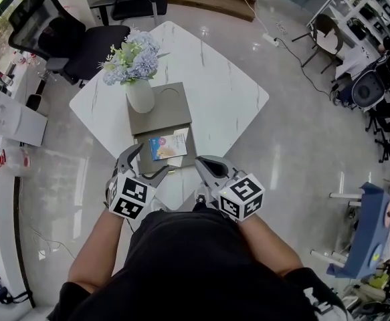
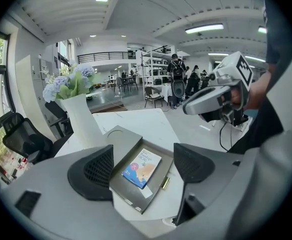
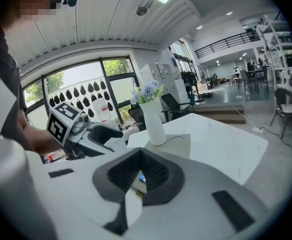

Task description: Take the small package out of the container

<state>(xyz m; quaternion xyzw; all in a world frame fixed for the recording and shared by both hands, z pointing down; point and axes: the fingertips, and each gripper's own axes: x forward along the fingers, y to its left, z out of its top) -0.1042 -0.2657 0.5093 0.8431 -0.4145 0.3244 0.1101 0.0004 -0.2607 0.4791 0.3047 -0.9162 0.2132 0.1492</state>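
Package [image 1: 168, 146] lies flat in the grey container [image 1: 156, 116] at mid-frame, just above the left gripper [image 1: 152, 160], whose jaws stand apart and empty, while the right gripper [image 1: 207, 168] is closed on nothing.

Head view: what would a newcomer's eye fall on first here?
The white vase of pale blue flowers stands on the far end of a grey container on the white table. A small blue package lies in its near recess, just beyond the open left hand-held gripper.
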